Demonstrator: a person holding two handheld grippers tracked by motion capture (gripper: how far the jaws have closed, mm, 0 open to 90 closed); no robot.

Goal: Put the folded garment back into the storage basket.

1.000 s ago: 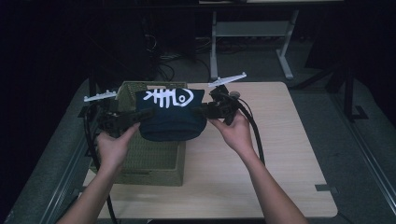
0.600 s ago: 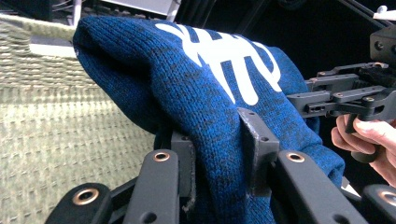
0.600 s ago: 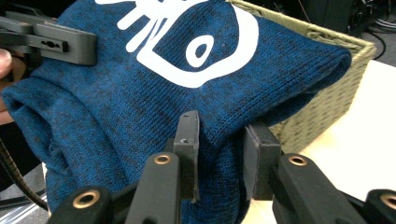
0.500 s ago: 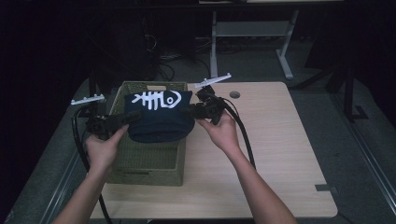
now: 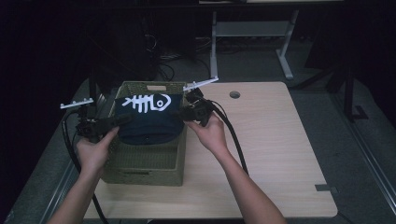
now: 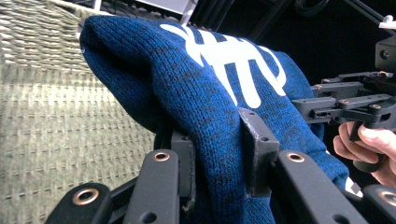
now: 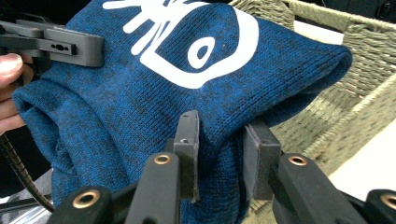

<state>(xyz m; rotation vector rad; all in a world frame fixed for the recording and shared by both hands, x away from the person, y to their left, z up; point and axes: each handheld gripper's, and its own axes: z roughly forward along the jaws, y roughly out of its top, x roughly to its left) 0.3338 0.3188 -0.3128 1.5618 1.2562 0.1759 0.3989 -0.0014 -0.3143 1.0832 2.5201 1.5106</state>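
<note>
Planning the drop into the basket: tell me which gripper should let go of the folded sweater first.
Probably neither first. The left gripper and right gripper each pinch one end of the blue sweater above the woven basket; they look equally placed, so release together.
</note>
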